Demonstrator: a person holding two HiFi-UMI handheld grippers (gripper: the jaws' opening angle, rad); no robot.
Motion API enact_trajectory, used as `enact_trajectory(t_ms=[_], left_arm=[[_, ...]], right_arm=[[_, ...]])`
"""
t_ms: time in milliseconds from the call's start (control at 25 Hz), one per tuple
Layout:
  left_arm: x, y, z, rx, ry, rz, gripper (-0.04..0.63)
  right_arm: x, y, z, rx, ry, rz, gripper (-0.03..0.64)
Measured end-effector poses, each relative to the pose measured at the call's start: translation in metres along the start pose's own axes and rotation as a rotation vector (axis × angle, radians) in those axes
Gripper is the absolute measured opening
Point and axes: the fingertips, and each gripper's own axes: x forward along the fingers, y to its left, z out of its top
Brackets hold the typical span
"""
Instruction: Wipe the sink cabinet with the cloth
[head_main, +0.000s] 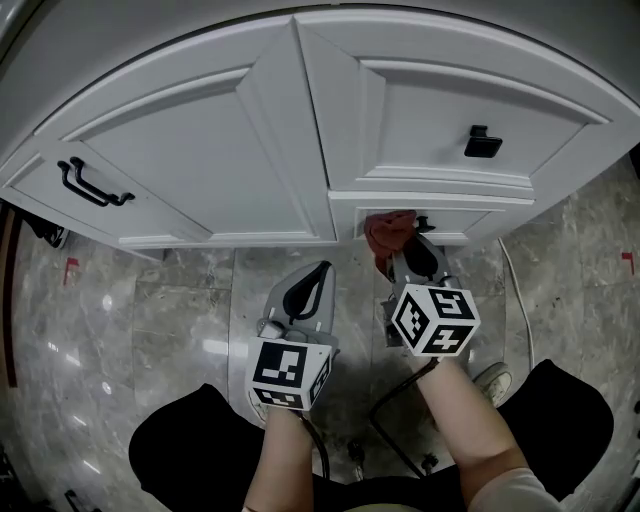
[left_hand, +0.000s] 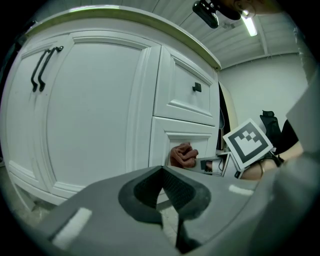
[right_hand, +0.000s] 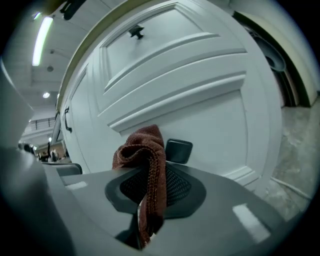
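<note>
The white sink cabinet (head_main: 190, 150) fills the top of the head view. My right gripper (head_main: 405, 250) is shut on a red-brown cloth (head_main: 386, 233), and the bunched cloth touches the lower right drawer front (head_main: 470, 219) by its small black knob (right_hand: 178, 150). In the right gripper view the cloth (right_hand: 146, 165) hangs folded between the jaws of the right gripper (right_hand: 150, 200), close to the white panel. My left gripper (head_main: 316, 275) hovers over the floor in front of the centre door, shut and holding nothing. The left gripper view shows the left gripper (left_hand: 162, 172) with jaws together and the cloth (left_hand: 182, 155) ahead.
The upper right drawer has a black knob (head_main: 482, 143), and the far left door carries two black bar handles (head_main: 92, 185). Grey marble floor tiles (head_main: 150, 320) lie below the cabinet. A pale cable (head_main: 515, 290) runs along the floor at right, near a shoe (head_main: 492, 381).
</note>
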Motion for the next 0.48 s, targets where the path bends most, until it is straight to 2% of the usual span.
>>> enact_trajectory(t_ms=[80, 160, 320, 480], left_arm=[[0.003, -0.005, 0.007, 0.014, -0.017, 0.004, 0.000], [0.007, -0.011, 0.013, 0.036, -0.026, -0.003, 0.000], [0.015, -0.027, 0.017, 0.046, -0.030, -0.033, 0.000], [0.024, -0.044, 0.019, 0.059, -0.032, -0.066, 0.000]], right_arm=[[-0.006, -0.006, 0.000, 0.100, 0.009, -0.001, 0.092], [-0.013, -0.006, 0.004, 0.130, 0.015, 0.006, 0.092], [-0.032, -0.009, 0.018, 0.112, -0.010, 0.000, 0.091], [-0.047, -0.026, 0.027, 0.059, -0.037, -0.044, 0.091]])
